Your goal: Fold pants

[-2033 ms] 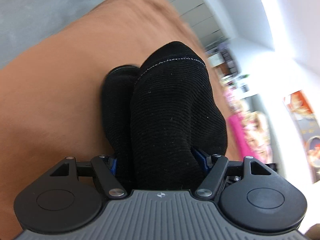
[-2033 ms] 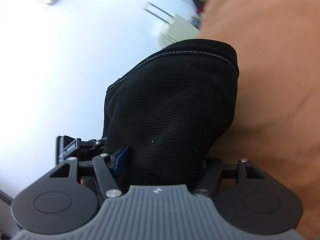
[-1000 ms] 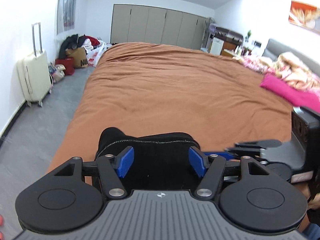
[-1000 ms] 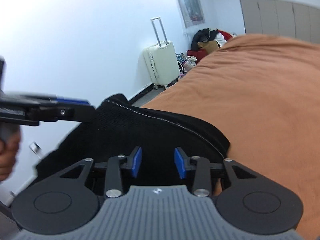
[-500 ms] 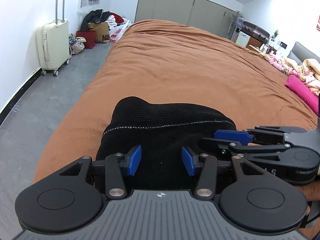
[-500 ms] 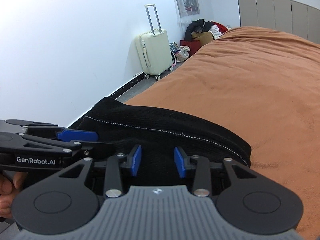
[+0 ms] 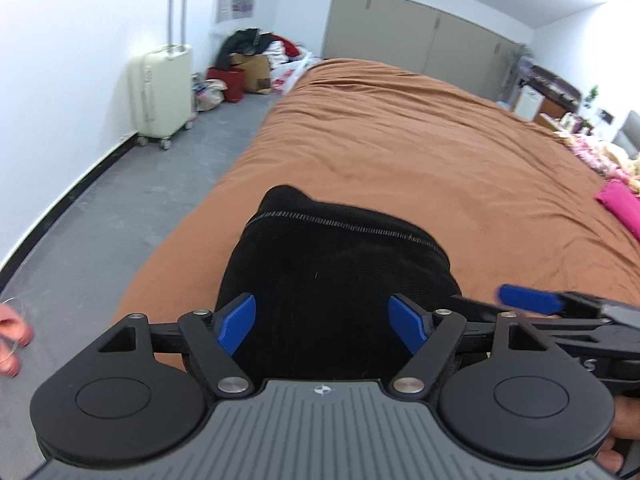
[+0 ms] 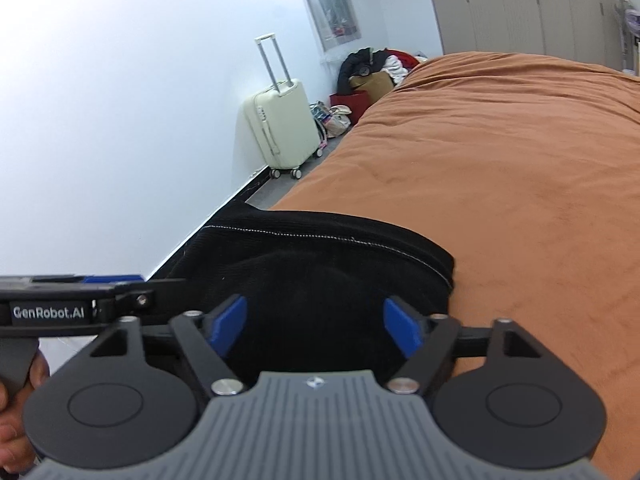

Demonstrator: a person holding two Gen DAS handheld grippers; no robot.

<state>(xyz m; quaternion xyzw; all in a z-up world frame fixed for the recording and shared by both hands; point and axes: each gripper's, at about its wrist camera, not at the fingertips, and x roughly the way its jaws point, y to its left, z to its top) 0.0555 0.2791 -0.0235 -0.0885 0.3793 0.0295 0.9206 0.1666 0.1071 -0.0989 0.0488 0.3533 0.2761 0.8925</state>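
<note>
The black ribbed pants (image 7: pixel 340 272) lie folded in a compact bundle on the near edge of the brown bed (image 7: pixel 440 152). In the left wrist view my left gripper (image 7: pixel 324 324) hovers over the bundle, its jaws opening wide, blue pads clear of the cloth. The right gripper (image 7: pixel 528 300) shows at the right edge of that view. In the right wrist view the pants (image 8: pixel 320 272) lie under my right gripper (image 8: pixel 314 324), whose jaws are also opening, with the pads apart from the fabric. The left gripper (image 8: pixel 80 300) reaches in from the left.
A cream suitcase (image 7: pixel 160 92) stands by the left wall on grey floor. Bags and a clothes pile (image 7: pixel 256 60) sit beyond it. A pink cushion (image 7: pixel 624 208) and bedding lie at the bed's right side. Wardrobe doors (image 7: pixel 420 36) line the far wall.
Both grippers carried the pants down onto the bed, then spread their jaws from nearly shut to wide, letting go of the cloth. Both drew back a little.
</note>
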